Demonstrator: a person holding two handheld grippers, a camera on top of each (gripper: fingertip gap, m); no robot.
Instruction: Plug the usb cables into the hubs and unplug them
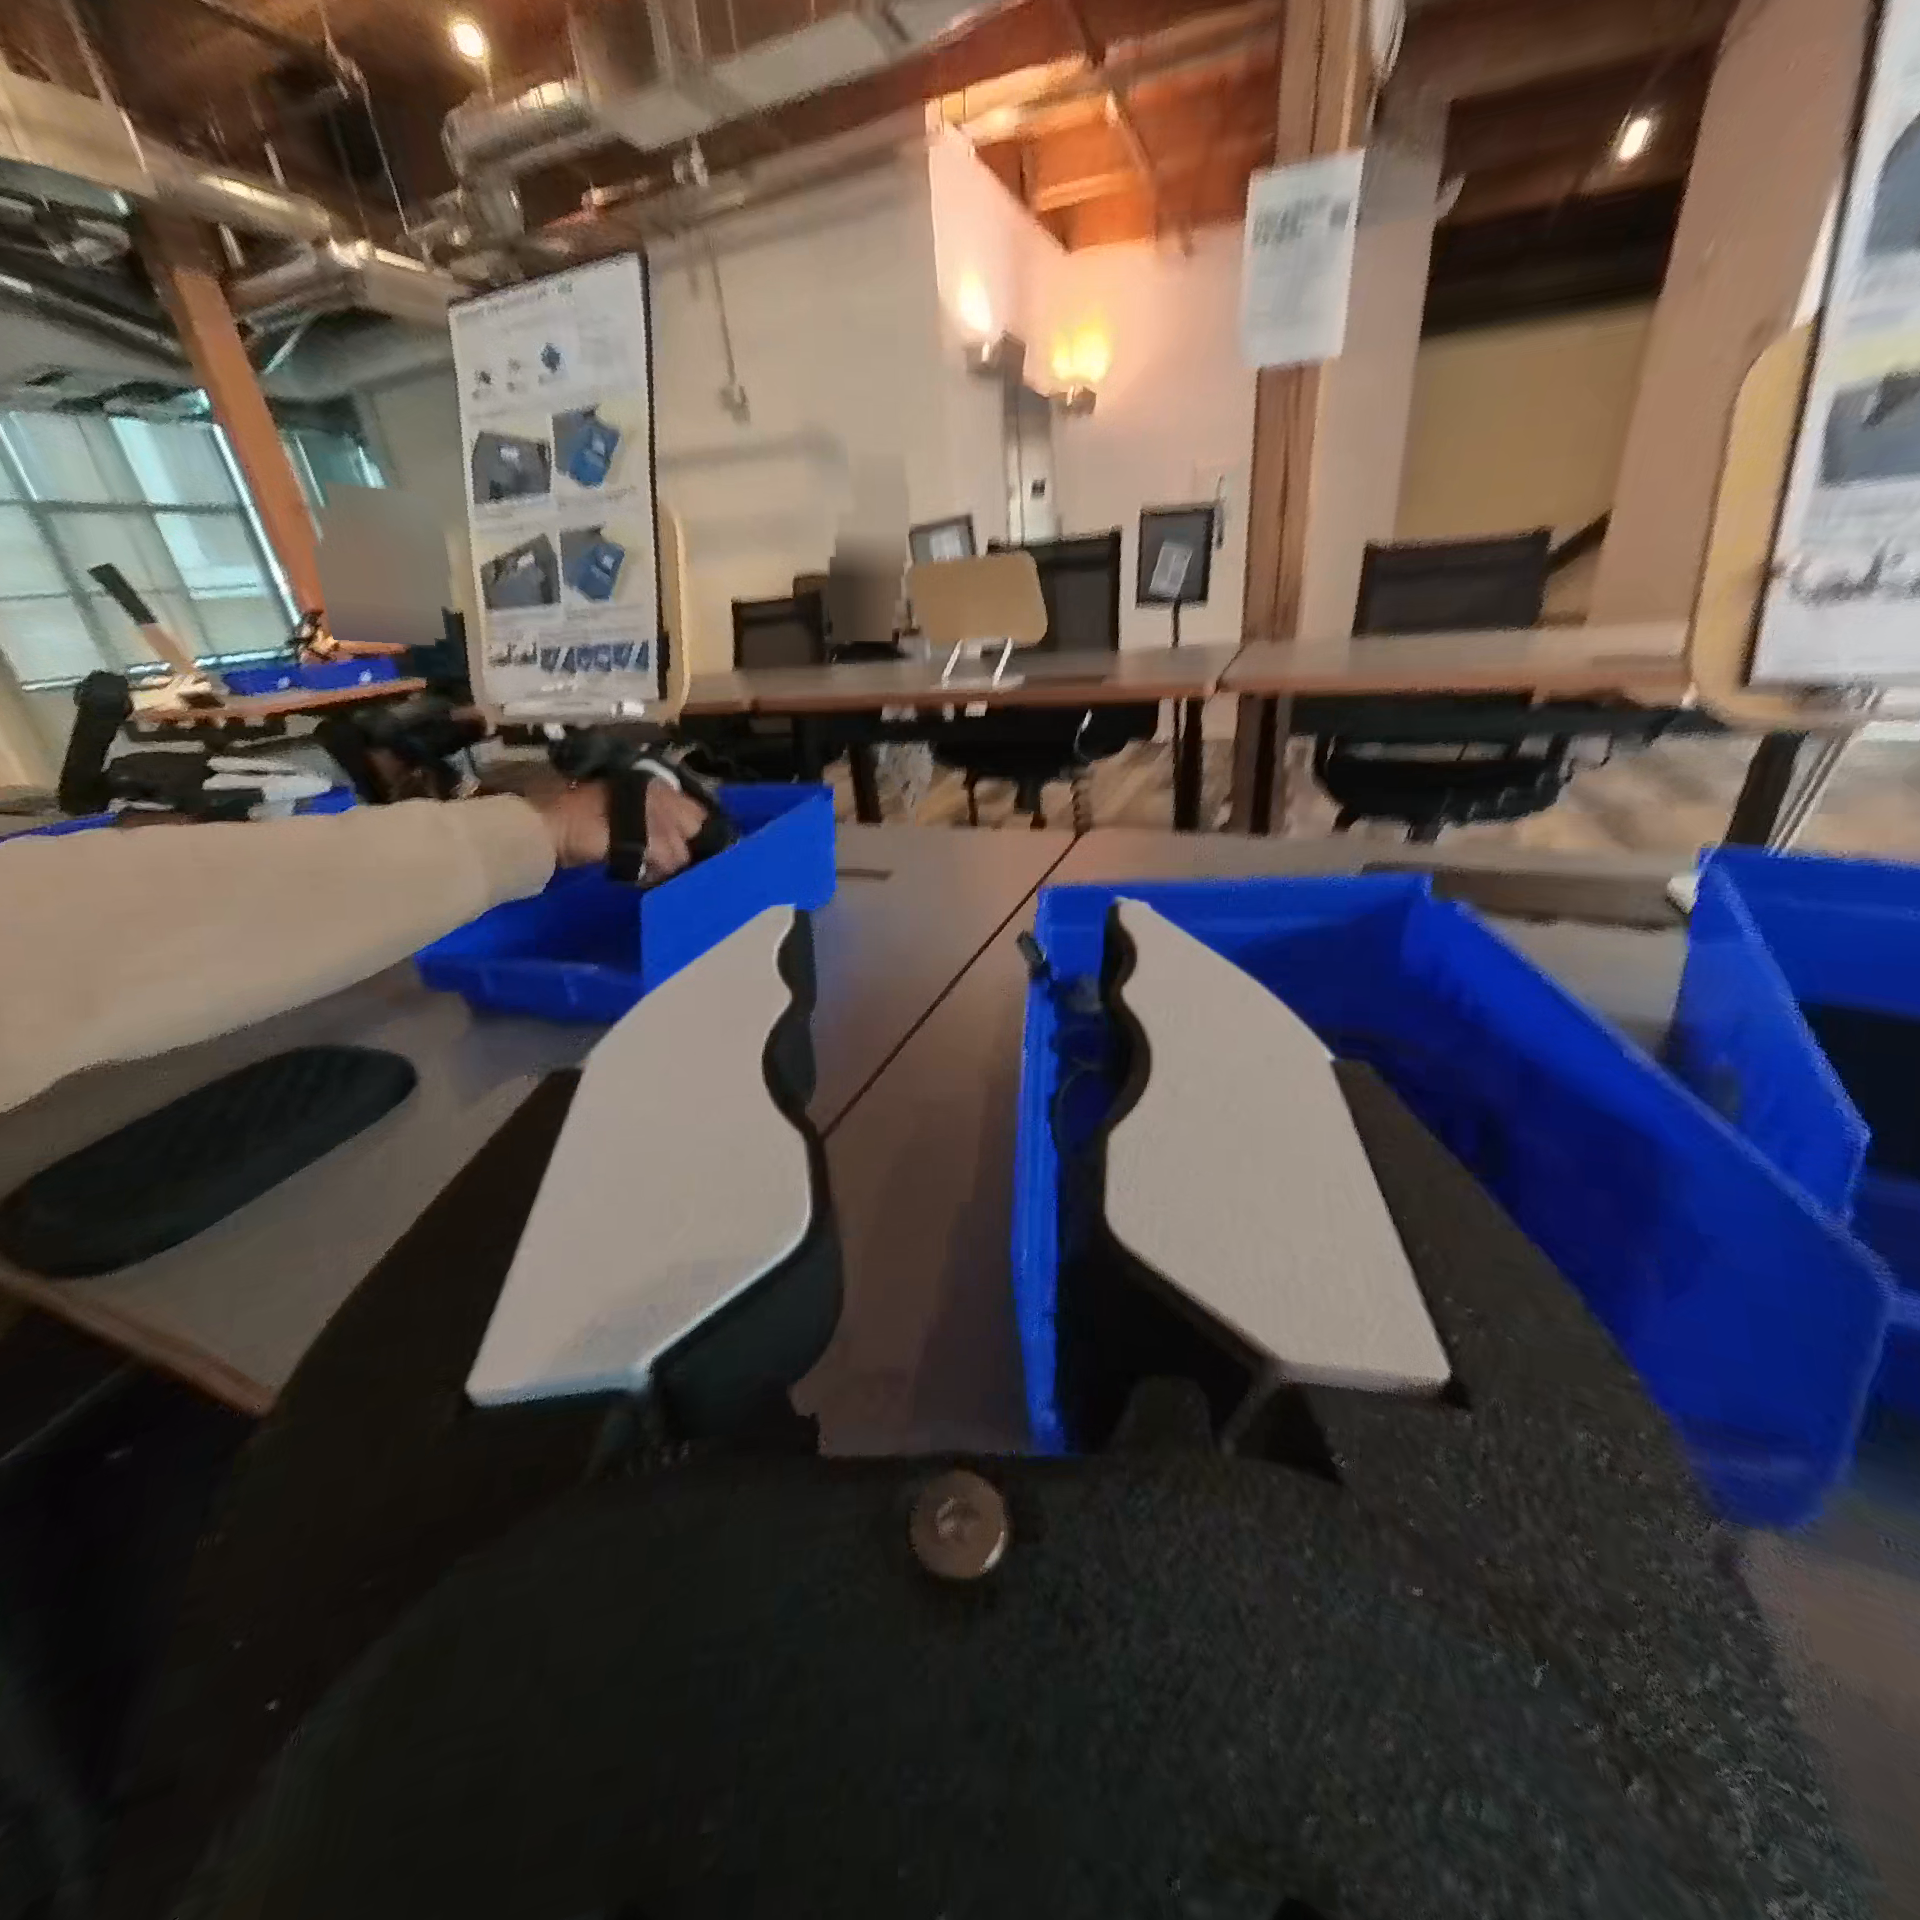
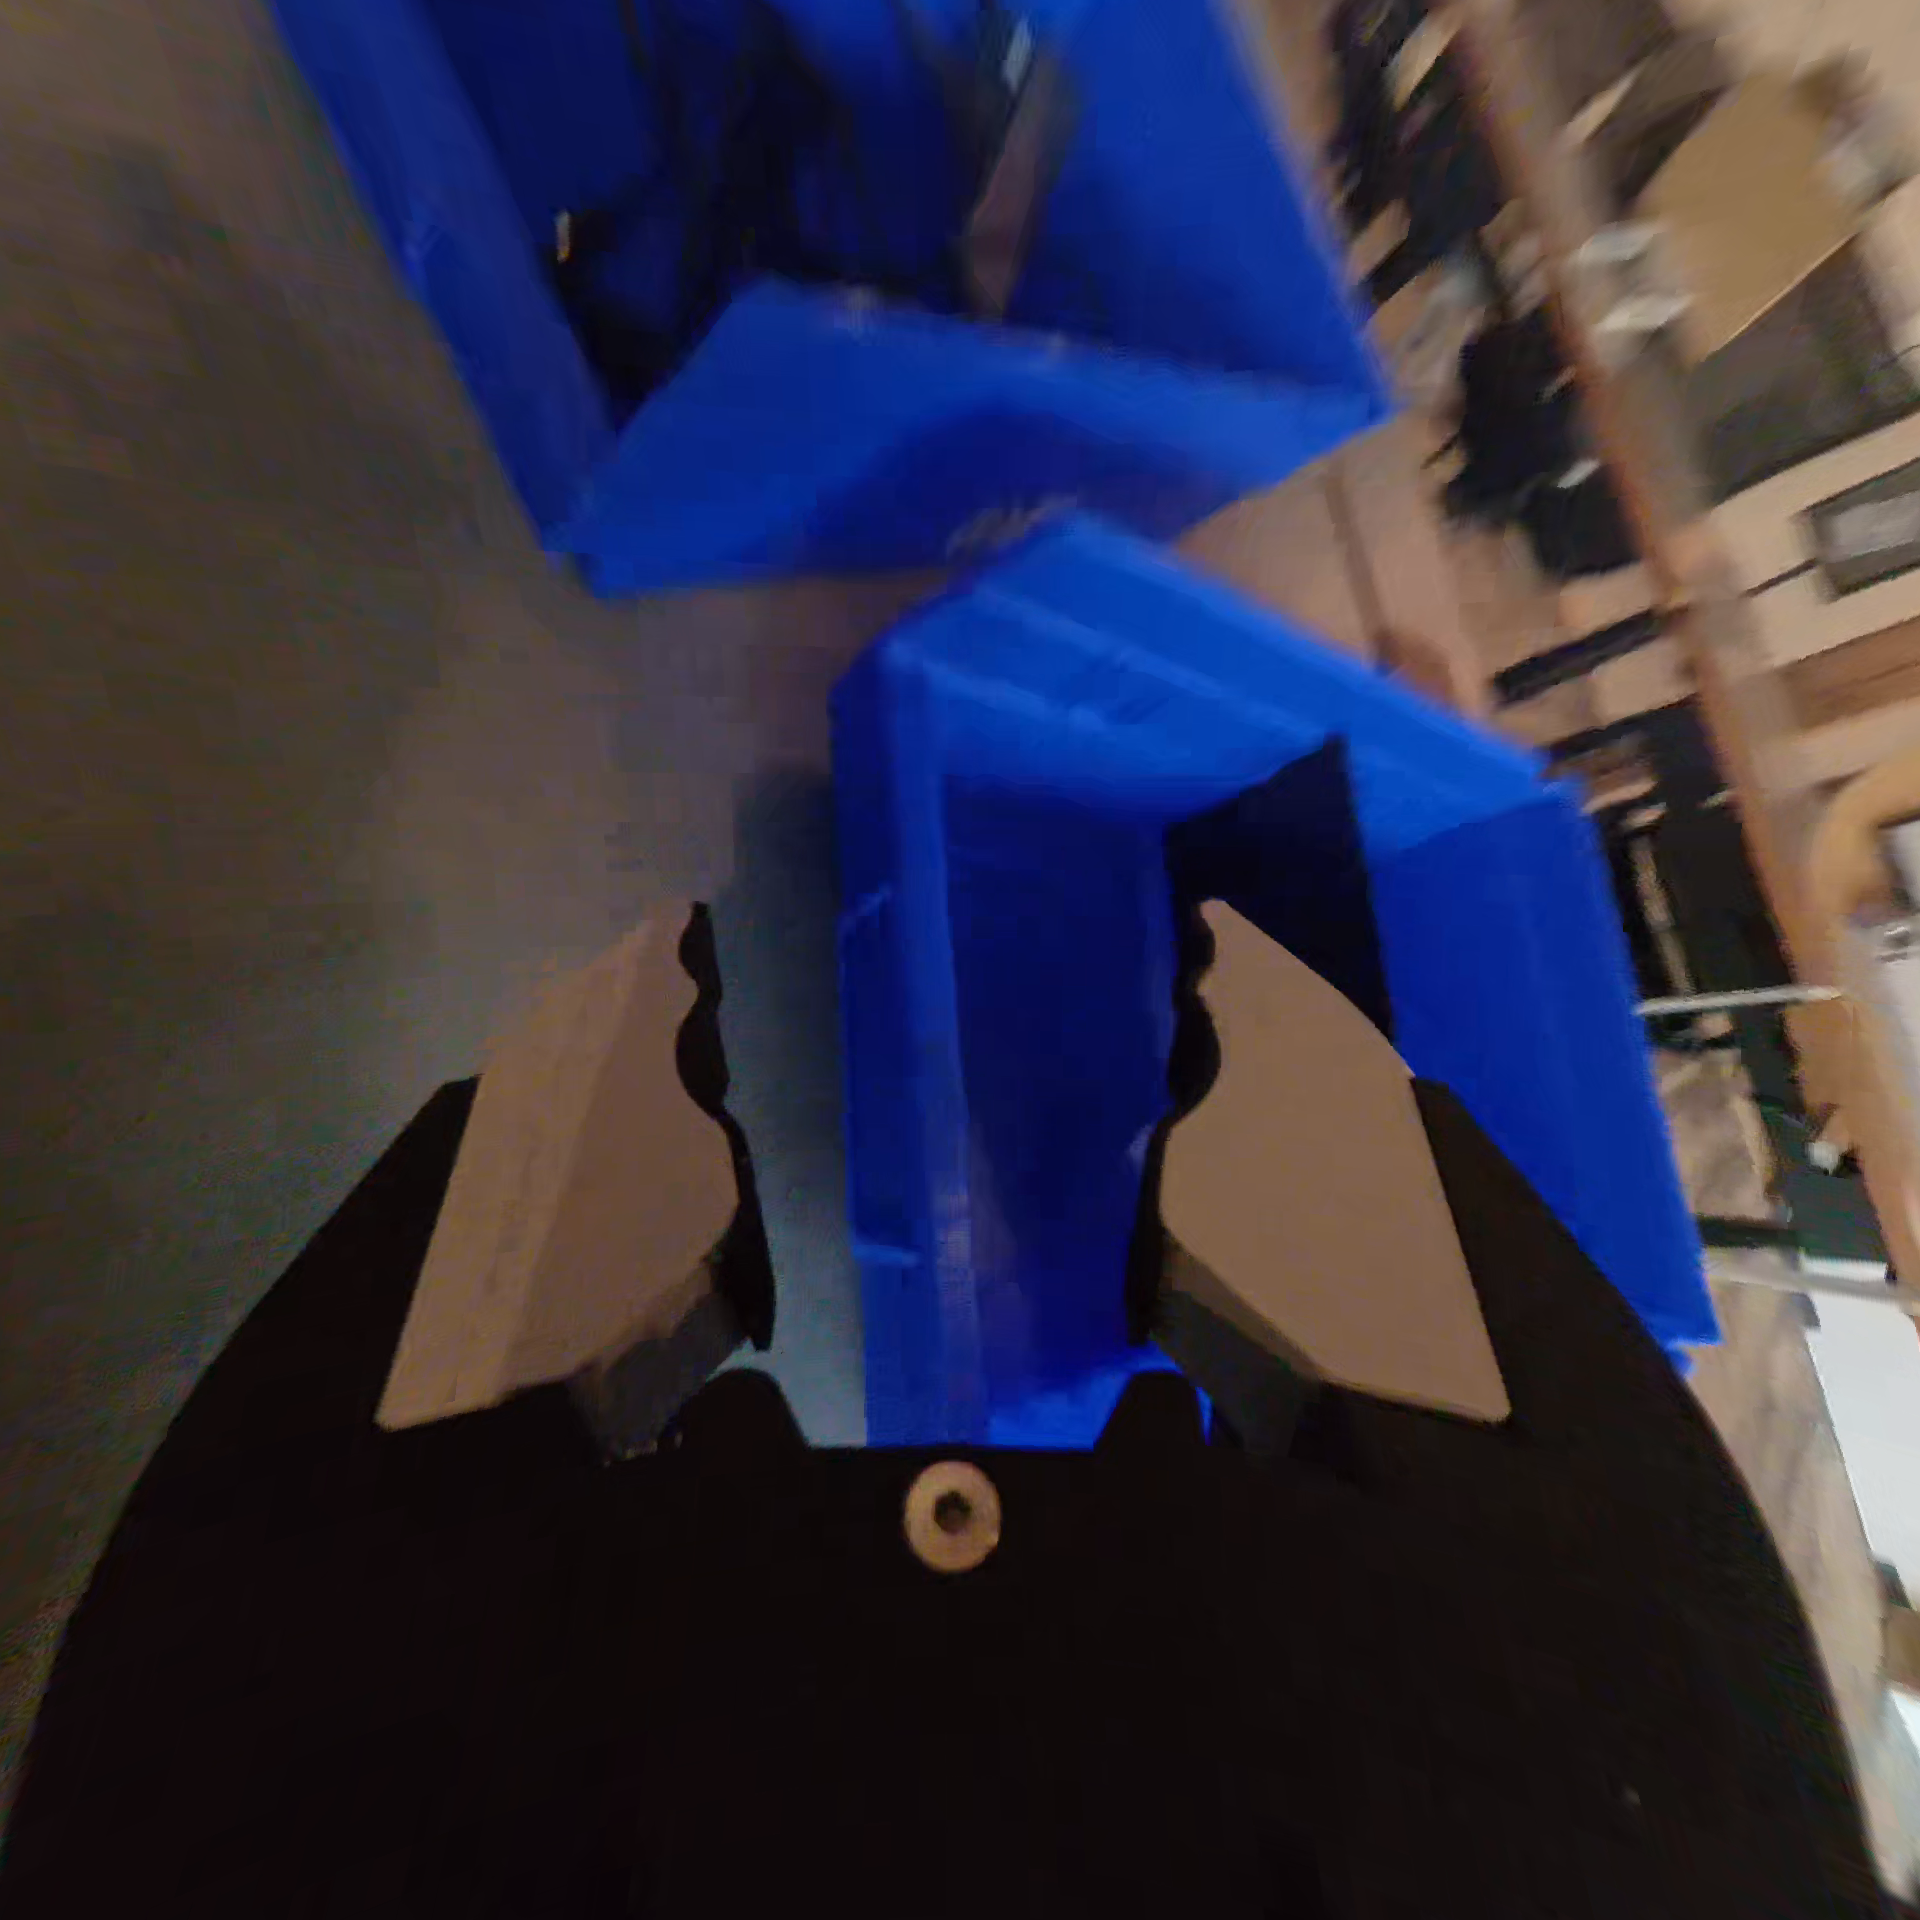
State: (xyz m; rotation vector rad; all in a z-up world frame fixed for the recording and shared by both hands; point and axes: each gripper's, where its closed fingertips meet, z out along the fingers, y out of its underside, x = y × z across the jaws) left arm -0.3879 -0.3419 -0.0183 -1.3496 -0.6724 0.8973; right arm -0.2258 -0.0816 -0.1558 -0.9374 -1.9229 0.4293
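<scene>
An open office with exposed wooden ceiling beams, metal ducts, wall lamps and rows of desks with black chairs lies behind a grey-brown surface (image 1: pixel 914 997) that carries several bright blue plastic bins. In the left wrist view the left gripper (image 1: pixel 956 920) is held level, pointing out across the surface toward the far desks; its jaws are spread wide with nothing between them, one pale finger over the bare surface and the other over the near corner of a long blue plastic bin (image 1: pixel 1507 1091). A thin black cable with a small dark plug (image 1: pixel 1055 971) lies against the inner wall of that bin, just beside the finger; whether it is a usb cable is too small to tell, and no hub can be made out. Further to the right stands another blue plastic bin (image 1: pixel 1766 1018). On the left a forearm in a beige sleeve (image 1: pixel 260 925) stretches out across the surface, its hand (image 1: pixel 634 826) wrapped around a black strapped handle above a shallow blue plastic tray (image 1: pixel 727 883). A black oval pad (image 1: pixel 197 1153) lies on the surface below the sleeve. The right wrist view is heavily blurred and rolled sideways: the right gripper (image 2: pixel 951 914) has its jaws spread apart and empty, angled down at a blue plastic bin (image 2: pixel 1143 831), with a second blue bin holding dark blurred items (image 2: pixel 831 416) beyond.
</scene>
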